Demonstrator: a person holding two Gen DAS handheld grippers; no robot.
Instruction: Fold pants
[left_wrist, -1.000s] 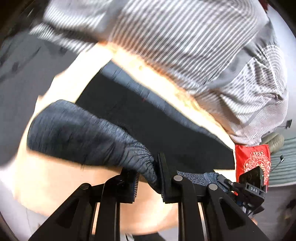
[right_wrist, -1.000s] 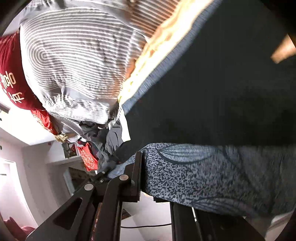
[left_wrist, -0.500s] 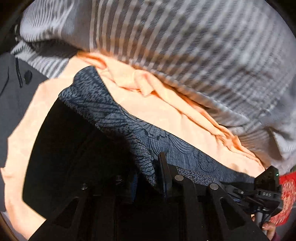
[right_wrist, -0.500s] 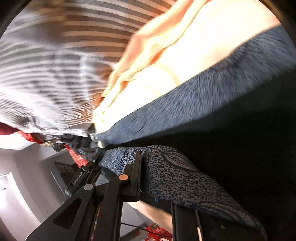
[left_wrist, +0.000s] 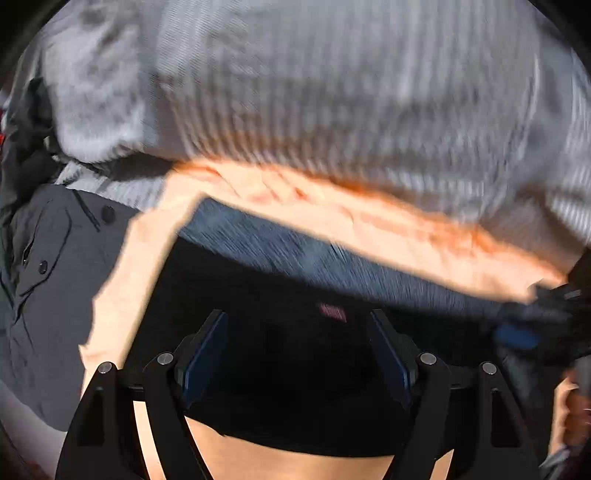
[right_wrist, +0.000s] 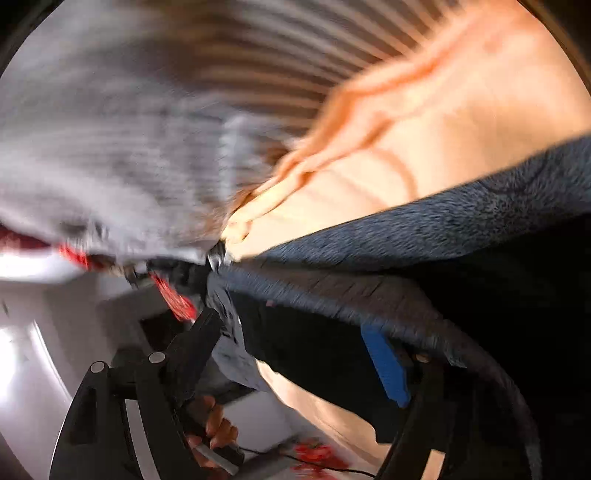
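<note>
The pants (left_wrist: 295, 369) are dark, black inside with a blue-grey patterned edge (left_wrist: 280, 251), and lie folded on an orange sheet (left_wrist: 369, 221). My left gripper (left_wrist: 299, 354) is open just above the black cloth, holding nothing. In the right wrist view the pants (right_wrist: 480, 266) fill the lower right, their patterned edge (right_wrist: 461, 221) running across. My right gripper (right_wrist: 303, 354) is open, with the pants edge lying between and over its fingers (right_wrist: 384, 365). Both views are motion-blurred.
A grey striped quilt (left_wrist: 314, 85) is heaped behind the orange sheet, also in the right wrist view (right_wrist: 110, 129). A grey garment (left_wrist: 48, 277) lies left of the pants. The left hand-held gripper (right_wrist: 218, 424) and red cloth (right_wrist: 173, 299) show lower left.
Both grippers were shut on the patterned pants edge and carried it over the black part. Now both have opened and let go, and the pants lie folded.
</note>
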